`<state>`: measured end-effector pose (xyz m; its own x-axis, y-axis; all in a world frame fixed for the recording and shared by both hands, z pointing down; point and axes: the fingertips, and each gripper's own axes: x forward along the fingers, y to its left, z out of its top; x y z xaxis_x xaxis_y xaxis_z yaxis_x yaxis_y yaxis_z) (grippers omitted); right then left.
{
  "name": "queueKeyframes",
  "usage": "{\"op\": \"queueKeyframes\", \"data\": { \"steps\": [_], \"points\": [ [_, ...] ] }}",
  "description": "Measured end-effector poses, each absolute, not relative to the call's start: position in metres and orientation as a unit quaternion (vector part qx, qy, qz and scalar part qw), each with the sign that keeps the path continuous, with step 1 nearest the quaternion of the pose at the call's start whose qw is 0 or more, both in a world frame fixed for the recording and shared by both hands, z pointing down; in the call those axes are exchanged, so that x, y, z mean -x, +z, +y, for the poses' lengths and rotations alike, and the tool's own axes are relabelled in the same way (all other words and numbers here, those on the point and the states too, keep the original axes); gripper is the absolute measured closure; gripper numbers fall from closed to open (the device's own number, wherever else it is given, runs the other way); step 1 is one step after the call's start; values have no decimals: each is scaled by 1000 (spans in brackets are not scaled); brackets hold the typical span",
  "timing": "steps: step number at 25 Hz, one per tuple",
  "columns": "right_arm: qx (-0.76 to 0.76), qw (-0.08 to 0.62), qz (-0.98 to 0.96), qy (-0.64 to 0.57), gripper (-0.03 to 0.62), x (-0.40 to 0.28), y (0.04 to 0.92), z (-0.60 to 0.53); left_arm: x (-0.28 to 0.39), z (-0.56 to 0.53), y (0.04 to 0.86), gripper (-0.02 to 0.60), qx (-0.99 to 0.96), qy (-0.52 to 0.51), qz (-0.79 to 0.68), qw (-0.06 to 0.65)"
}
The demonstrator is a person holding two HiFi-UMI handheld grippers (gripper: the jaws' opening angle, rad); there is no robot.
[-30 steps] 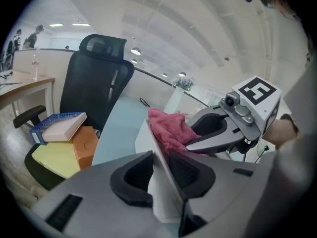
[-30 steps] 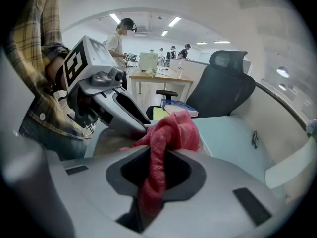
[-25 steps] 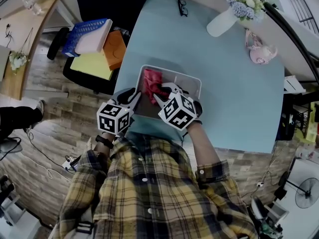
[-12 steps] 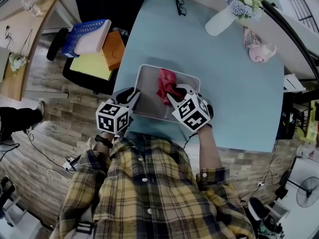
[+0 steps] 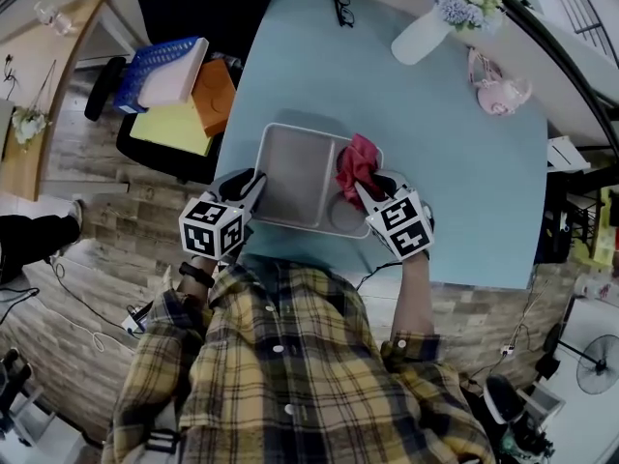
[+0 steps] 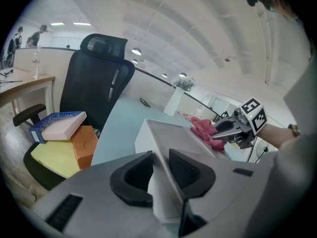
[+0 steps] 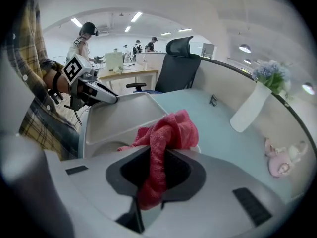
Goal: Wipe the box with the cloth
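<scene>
Left gripper (image 5: 244, 187): jaws closed on the near-left wall of the box (image 5: 290, 172), which is steadied on the desk (image 5: 464, 172). The box floor is bare at left. Cloth (image 5: 356, 160) is bunched at the box's right end, partly over the rim. Right gripper (image 5: 375, 189): jaws clamped on 1 fold of the cloth.

Risks judged:
- The fold could be dragged out of the jaws by friction.
- The thin wall could slip from the left grip, and the box be shoved.
- The rim could be overshot, leaving the right end unwiped.
</scene>
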<state>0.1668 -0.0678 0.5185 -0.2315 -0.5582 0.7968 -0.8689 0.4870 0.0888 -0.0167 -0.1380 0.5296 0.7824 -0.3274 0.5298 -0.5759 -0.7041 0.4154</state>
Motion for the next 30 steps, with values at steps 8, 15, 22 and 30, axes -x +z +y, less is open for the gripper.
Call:
{"op": "queueKeyframes", "data": {
  "steps": [8,15,22,30],
  "points": [
    [-488,435,-731,195,525,-200,517,-46,14,-137,530,480,-898,214,-248,294],
    [-506,450,-706,207,525,-212,512,-19,14,-137,529,479,-897,212,-246,299],
    [-511,399,-734,202,525,-193,486,-26,14,-138,529,479,-896,212,-247,302],
    [-449,310,-817,188,525,-100,468,-62,15,-138,530,479,-895,211,-249,303]
  ]
}}
